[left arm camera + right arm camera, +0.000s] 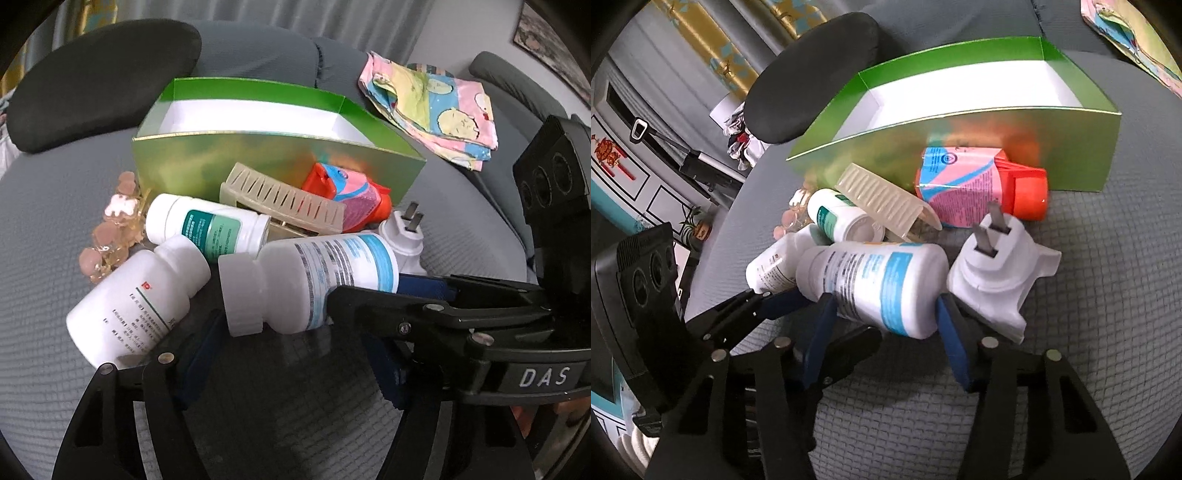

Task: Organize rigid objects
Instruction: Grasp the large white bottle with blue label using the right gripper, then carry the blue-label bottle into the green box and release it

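My left wrist camera close over the grey cushion [55,258], angled down along its fingers [192,354], my right wrist camera likewise from the right, both facing the green box [258,162] [960,147], sharing the blue-labelled bottle [314,280] [879,284]

The right gripper [884,314] has its blue pads on either side of the blue-labelled white bottle [875,284], which lies on its side on the grey cushion [1089,332]. A white plug adapter [997,280] sits just beside the bottle. Behind stands the open green box [1071,147], with an orange-capped pink bottle [979,188] against its front wall.
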`<state>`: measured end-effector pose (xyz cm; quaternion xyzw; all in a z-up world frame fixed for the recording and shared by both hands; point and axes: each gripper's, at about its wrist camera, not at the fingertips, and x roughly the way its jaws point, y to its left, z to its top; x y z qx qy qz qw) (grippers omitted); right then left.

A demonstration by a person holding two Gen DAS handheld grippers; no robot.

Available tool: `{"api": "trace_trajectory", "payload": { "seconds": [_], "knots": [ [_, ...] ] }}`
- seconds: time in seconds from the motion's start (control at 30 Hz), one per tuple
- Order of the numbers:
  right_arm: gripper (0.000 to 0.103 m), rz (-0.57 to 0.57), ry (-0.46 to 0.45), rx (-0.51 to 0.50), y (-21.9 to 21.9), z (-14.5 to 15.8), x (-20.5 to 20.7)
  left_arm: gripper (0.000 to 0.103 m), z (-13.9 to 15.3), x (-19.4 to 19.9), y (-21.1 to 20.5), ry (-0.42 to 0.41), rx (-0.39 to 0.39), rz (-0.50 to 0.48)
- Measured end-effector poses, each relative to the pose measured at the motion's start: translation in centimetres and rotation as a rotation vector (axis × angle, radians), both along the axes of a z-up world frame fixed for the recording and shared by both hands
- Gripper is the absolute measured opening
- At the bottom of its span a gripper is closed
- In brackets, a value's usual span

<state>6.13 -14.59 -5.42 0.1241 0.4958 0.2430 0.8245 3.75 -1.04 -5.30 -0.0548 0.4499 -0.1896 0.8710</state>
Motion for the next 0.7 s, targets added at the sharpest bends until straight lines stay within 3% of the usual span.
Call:
{"api": "trace_trajectory", "payload": {
  "seconds": [0.1, 0.4, 0.7],
  "knots": [
    [0.044, -0.001, -0.040, -0.014, -0.2, 1.0, -0.6, 0.074, 0.8, -0.5, 0.0, -0.027, 0.013, 0.002],
    [0.043, 0.022, -0.122, -0.041, 1.0, 3.4, -1.2, 0.074, 3.1, -1.0, -0.1, -0.094, 0.065, 0.017],
    [0.043, 0.008, -0.231, -0.027, 0.7, 7.5, 1.4, 0.074, 7.3, 2.7, -0.2, -0.196, 0.100, 0.018]
  ]
}}
